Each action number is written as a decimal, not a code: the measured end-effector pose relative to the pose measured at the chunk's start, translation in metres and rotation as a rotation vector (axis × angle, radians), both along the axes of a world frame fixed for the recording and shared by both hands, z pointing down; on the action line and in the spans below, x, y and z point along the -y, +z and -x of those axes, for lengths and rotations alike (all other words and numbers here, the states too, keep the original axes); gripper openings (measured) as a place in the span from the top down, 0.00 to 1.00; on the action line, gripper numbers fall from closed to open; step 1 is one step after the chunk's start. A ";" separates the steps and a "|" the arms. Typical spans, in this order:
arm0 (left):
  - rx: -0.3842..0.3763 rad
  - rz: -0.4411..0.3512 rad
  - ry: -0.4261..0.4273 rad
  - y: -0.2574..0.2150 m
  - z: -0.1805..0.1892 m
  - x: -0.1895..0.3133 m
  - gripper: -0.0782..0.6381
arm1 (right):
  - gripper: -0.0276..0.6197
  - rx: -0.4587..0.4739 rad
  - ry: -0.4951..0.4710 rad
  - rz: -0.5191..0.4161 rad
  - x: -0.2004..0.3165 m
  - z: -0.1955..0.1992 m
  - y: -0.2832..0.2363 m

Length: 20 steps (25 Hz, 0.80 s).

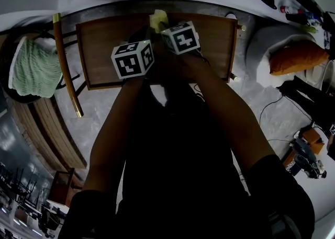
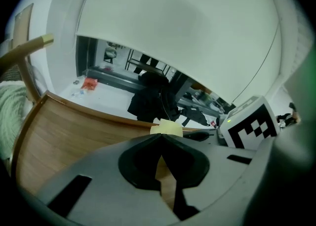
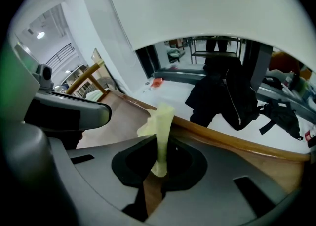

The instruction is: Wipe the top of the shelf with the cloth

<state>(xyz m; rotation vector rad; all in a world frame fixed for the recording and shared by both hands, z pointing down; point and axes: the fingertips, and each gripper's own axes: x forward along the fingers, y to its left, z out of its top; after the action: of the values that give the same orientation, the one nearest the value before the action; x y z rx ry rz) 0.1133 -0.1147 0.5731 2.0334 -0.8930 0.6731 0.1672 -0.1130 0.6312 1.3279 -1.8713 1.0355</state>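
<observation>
The shelf's brown wooden top (image 1: 104, 44) lies below me in the head view, and both grippers hover over its middle, side by side. My right gripper (image 3: 159, 143) is shut on the pale yellow cloth (image 3: 159, 126), which sticks up between its jaws; the cloth (image 1: 158, 19) peeks out past the marker cubes near the far edge. My left gripper (image 2: 160, 138) is shut with nothing between its jaws. The cloth (image 2: 167, 128) shows just beyond its tips, over the wooden top (image 2: 64, 136). The right gripper's marker cube (image 2: 247, 123) sits close on the right.
A chair with a green towel (image 1: 34, 68) and wooden rail (image 1: 65, 65) stands left of the shelf. A black jacket (image 3: 229, 94) lies on the white surface beyond the far edge. An orange cushion (image 1: 298, 57) rests at right, with cables on the floor.
</observation>
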 end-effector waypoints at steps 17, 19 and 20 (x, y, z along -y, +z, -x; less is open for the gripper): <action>-0.012 -0.017 0.075 -0.004 -0.072 -0.019 0.88 | 0.89 -0.068 0.095 0.011 -0.025 -0.114 -0.001; -0.012 -0.016 0.081 -0.005 -0.076 -0.022 0.88 | 0.89 -0.077 0.103 0.014 -0.028 -0.122 -0.001; -0.012 -0.016 0.085 -0.005 -0.078 -0.024 0.88 | 0.89 -0.082 0.111 0.015 -0.031 -0.128 0.001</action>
<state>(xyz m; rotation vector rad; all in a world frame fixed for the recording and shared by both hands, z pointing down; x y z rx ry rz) 0.1916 -0.0912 0.5678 2.0970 -0.8111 0.7010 0.2955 -0.0817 0.6319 1.4570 -1.7432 1.0320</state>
